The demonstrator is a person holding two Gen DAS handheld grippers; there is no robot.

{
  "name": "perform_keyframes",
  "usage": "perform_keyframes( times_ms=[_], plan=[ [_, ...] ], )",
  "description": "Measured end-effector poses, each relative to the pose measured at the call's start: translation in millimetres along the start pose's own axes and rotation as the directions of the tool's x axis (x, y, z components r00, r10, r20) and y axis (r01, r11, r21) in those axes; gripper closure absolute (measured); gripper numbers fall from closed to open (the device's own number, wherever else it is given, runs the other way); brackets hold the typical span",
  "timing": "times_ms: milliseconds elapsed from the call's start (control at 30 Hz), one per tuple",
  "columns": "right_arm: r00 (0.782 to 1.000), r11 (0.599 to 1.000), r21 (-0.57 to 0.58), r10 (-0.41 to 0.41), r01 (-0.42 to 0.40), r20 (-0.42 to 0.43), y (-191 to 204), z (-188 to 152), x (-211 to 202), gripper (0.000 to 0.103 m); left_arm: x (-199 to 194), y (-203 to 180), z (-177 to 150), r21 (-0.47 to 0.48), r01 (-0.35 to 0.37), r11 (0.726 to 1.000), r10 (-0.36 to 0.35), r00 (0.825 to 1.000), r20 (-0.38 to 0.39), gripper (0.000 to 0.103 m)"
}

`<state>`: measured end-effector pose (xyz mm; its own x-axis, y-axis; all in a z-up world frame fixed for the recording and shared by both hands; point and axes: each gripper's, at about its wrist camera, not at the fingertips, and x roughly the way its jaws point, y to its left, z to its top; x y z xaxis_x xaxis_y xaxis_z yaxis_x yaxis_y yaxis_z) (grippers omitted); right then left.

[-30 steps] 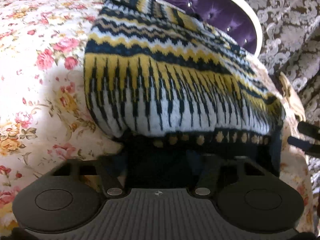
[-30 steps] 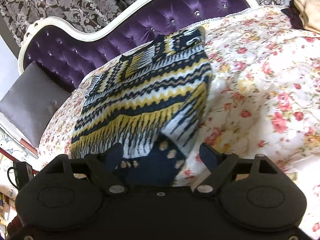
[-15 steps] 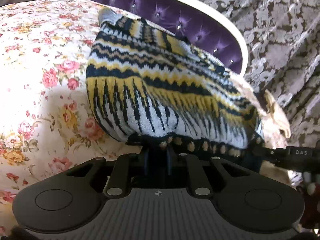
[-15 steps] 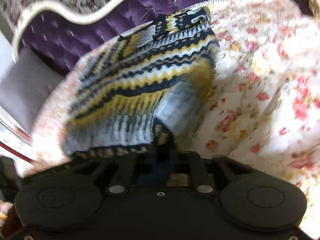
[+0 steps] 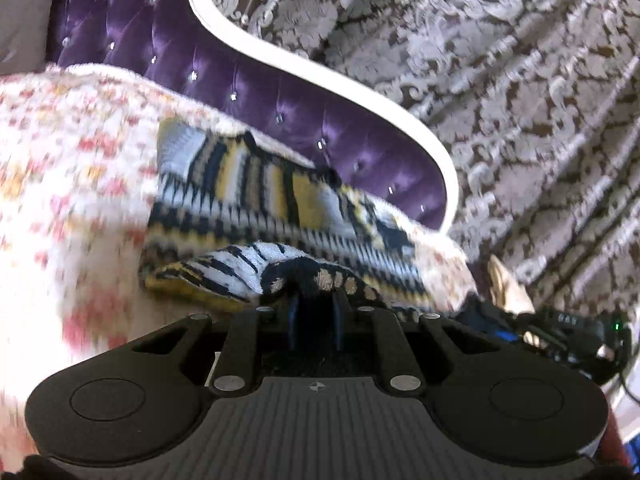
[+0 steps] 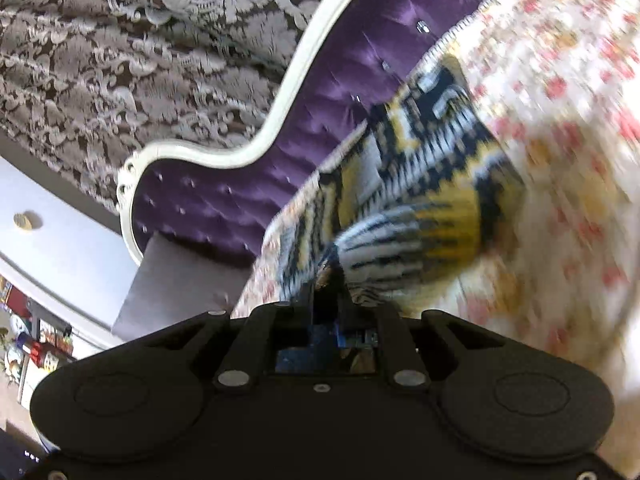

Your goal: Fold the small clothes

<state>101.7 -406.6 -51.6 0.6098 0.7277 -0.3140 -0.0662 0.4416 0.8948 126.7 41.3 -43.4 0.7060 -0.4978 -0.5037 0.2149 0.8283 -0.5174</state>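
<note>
A knitted sweater (image 5: 256,200) with navy, yellow and white zigzag bands lies on the floral bedspread (image 5: 60,184). My left gripper (image 5: 314,300) is shut on its navy dotted hem, which is lifted and curled back over the body. My right gripper (image 6: 326,284) is shut on the other hem corner of the same sweater (image 6: 416,184), lifted the same way. The right gripper's body also shows at the right edge of the left wrist view (image 5: 568,328). Both views are motion-blurred.
A purple tufted headboard (image 5: 224,76) with a white curved frame stands behind the bed, with damask curtains (image 5: 500,80) beyond. A grey pillow (image 6: 180,280) leans at the headboard in the right wrist view. A beige cloth (image 5: 508,284) lies past the sweater's right side.
Both grippers closed on the sweater's bottom hem, then lifted it and carried it toward the headboard, folding the lower part over the body. Both views tilted upward.
</note>
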Motion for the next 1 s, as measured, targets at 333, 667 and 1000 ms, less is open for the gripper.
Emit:
perform_keyframes(
  times_ms=[333, 667, 1000],
  plan=[
    [0.992, 0.992, 0.041, -0.121, 0.119, 0.036, -21, 43, 54, 0.079, 74, 33, 53, -0.025, -0.121, 0.992, 0.121, 0.993, 0.003, 0.086],
    [0.976, 0.983, 0.011, -0.181, 0.181, 0.121, -31, 52, 32, 0.043, 64, 28, 38, 0.422, -0.307, 0.853, 0.347, 0.938, -0.02, 0.064],
    [0.979, 0.953, -0.226, -0.2, 0.203, 0.033, 13, 13, 14, 0.043, 50, 13, -14, 0.592, -0.278, 0.757, 0.375, 0.926, -0.045, 0.064]
  ],
)
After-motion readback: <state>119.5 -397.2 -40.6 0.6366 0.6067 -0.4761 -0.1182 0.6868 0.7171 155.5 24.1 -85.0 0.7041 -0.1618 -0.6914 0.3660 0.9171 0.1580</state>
